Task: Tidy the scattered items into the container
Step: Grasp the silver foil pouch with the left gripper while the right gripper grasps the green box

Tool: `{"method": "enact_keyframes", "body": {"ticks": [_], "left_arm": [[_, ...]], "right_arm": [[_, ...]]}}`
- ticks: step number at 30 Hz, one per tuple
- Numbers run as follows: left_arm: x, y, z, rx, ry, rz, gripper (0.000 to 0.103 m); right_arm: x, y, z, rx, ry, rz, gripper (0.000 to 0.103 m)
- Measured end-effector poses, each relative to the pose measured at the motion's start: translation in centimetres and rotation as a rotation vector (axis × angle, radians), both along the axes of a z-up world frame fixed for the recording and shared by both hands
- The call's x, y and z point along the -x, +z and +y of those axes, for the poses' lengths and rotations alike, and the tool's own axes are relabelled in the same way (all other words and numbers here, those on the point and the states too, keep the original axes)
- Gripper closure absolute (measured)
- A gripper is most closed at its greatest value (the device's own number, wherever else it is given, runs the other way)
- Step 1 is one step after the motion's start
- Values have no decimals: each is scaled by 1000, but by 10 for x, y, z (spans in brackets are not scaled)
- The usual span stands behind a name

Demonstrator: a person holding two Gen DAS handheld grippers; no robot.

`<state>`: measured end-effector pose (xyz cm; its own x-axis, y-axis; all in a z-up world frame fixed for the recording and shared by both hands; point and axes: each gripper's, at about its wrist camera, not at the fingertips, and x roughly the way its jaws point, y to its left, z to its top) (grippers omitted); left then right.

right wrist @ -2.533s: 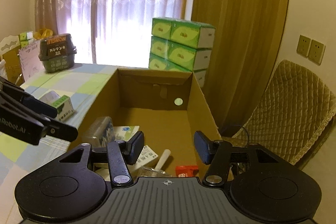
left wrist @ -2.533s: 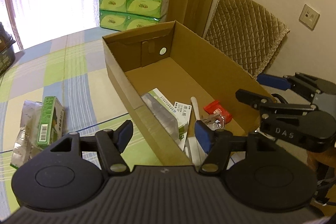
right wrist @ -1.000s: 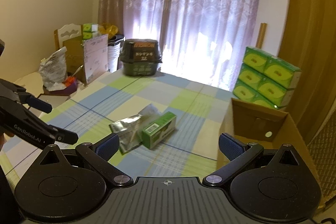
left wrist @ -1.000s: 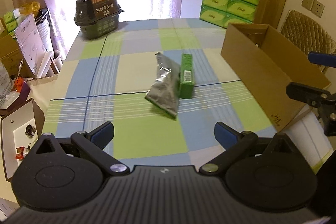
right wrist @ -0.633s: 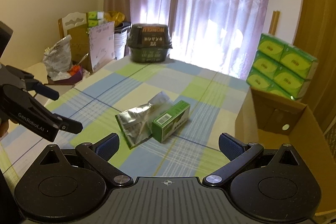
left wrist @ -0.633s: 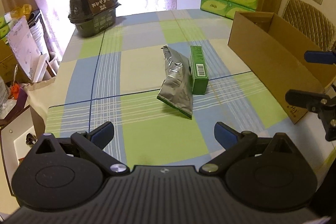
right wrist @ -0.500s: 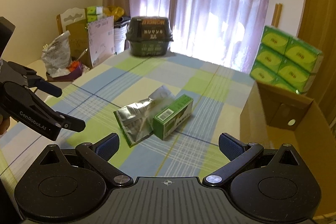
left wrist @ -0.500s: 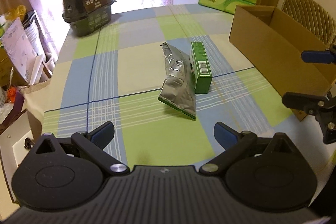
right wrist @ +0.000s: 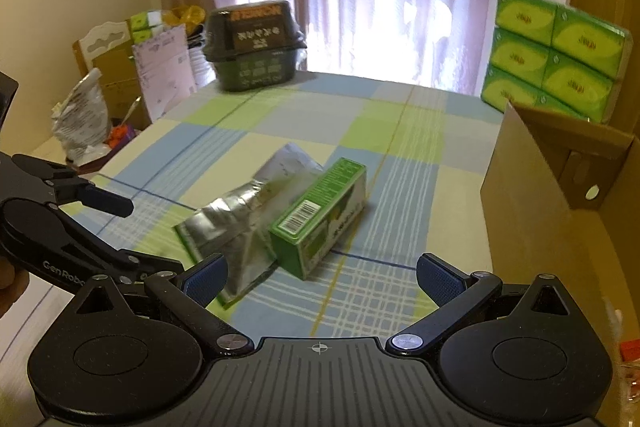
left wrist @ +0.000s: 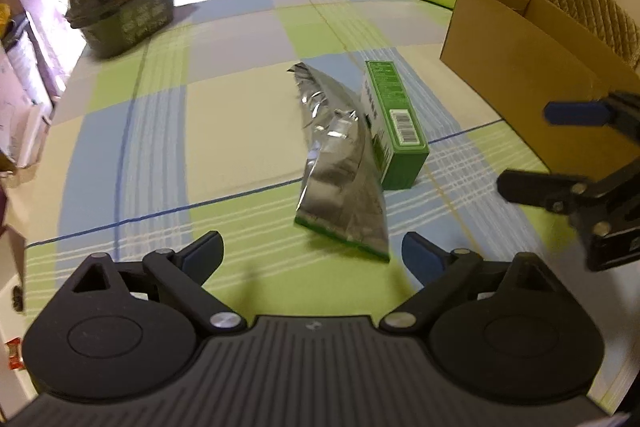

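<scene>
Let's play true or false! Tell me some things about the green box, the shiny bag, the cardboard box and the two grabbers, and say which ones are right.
1. The green box lies right beside the silver foil bag on the checked tablecloth. True.
2. The left gripper is clamped on the foil bag. False: it is open and holds nothing.
3. The right gripper is open. True.
4. The green box is already inside the cardboard box. False: it is still out on the tablecloth.
5. The stacked tissue packs are red. False: they are green.
</scene>
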<state>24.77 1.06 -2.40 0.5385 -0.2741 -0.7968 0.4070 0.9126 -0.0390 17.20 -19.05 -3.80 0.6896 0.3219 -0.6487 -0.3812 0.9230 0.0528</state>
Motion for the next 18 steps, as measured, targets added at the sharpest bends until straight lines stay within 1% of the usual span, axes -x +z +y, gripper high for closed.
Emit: {"method": "enact_keyframes", "body": {"ticks": [2,4,6,8,9,10,12,16,18], "left_arm": [[-9,0,-4,11,-19,-7,12],[-19,-4,-6,26,-30,2,15],[-27,-8,-6,44,-22,14,24],[-32,-13,-6,61,-13,33,28],[-35,-16,-5,69,-10,41,34],[-36,-18,-6,72,-10,48,36],[-38,-22,-7,66,-12,56,45],[-39,-25,-9,70,-16,59,52],[-39,-26,-10,80,-10,63,62]], "right_arm": [[-8,-6,-4,-17,-19,11,0],[-16,-11,-6,-29,-26,26,0],[-22,-15,-6,-29,-23,25,0],[-27,-17,-5,-38,-19,28,0],[-30,-18,-3,-43,-18,28,0],[-33,-19,-3,-50,-20,27,0],[-38,-20,-1,-67,-20,28,0],[-48,-20,5,-85,-12,29,0],[-53,-23,8,-95,-10,37,0]]}}
